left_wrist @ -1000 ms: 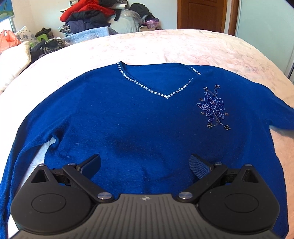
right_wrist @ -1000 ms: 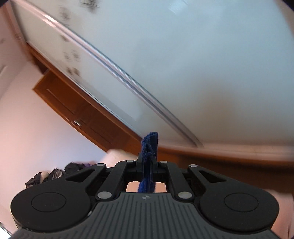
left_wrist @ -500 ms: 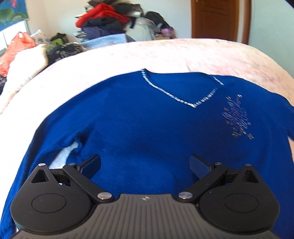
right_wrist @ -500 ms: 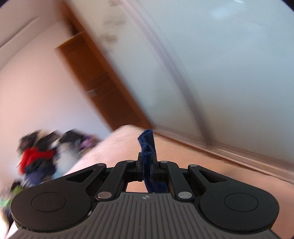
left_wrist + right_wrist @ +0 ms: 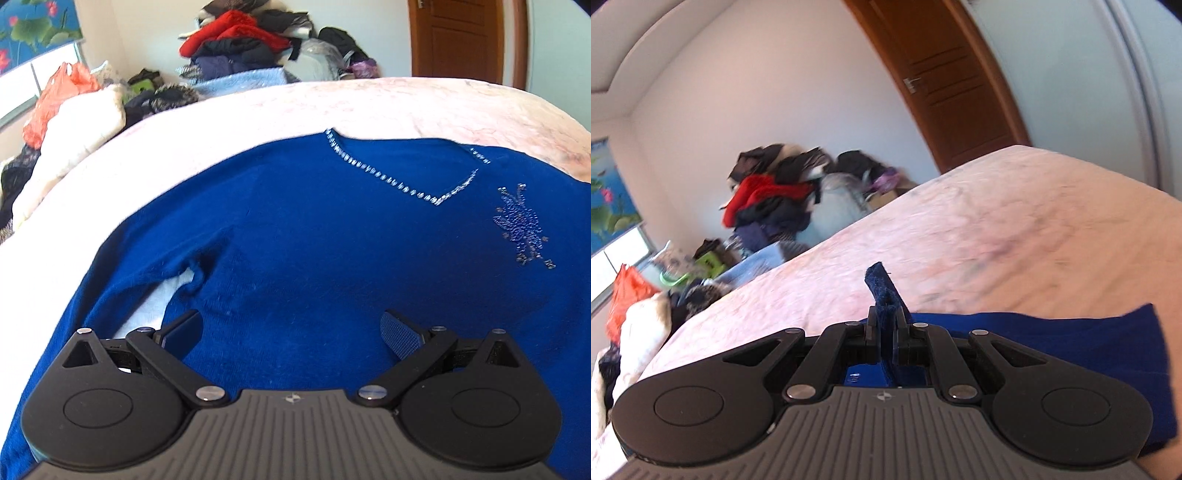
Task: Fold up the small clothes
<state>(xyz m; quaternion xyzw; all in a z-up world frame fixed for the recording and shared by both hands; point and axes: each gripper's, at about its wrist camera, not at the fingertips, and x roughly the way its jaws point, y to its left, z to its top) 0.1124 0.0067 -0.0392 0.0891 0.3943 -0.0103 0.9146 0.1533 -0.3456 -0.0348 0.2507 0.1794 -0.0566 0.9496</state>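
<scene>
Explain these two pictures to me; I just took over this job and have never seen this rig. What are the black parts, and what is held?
No robot arm here: a person holds a two-finger tool in each hand, each carrying a forward-looking fisheye camera. The black parts at the bottom are the tools themselves. The left gripper has its jaws wide open, holding nothing, above a blue sweater spread on the pink bed cover. The right gripper has its jaws shut on a strip of the sweater's blue fabric. A clothes pile sits behind the bed.
</scene>
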